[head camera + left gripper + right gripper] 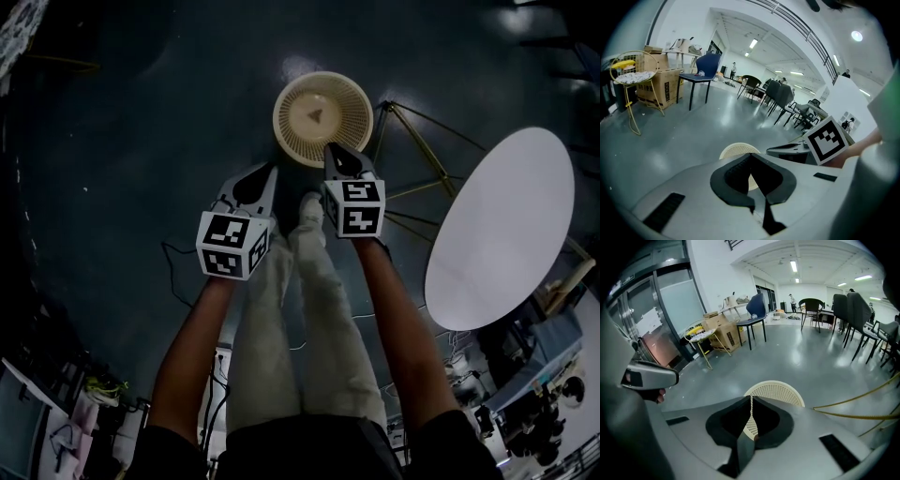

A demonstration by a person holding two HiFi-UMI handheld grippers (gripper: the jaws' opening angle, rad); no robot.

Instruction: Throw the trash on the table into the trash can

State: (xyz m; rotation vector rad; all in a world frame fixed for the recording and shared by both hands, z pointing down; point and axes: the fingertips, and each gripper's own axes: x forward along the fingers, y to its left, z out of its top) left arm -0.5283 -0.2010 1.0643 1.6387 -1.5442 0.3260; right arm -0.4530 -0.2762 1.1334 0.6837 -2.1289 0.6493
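Note:
A cream perforated trash can [322, 119] stands on the dark floor just beyond both grippers; its rim also shows past the jaws as the trash can [736, 150] and the trash can [776, 392]. My left gripper [267, 171] hangs near the can's lower left rim, and in its own view the left gripper [750, 154] has its tips together with nothing between them. My right gripper [336, 150] is over the can's near rim; the right gripper [751, 397] is shut and empty too. The white oval table [502, 230] at the right shows a bare top. No trash is in view.
Gold wire table legs [412, 159] spread beside the can on its right. The person's legs and shoe [309, 211] are below the grippers, with cables on the floor around them. Farther off stand a blue chair [701, 70], cardboard boxes [661, 79], a wire stool [633, 77] and dark chairs.

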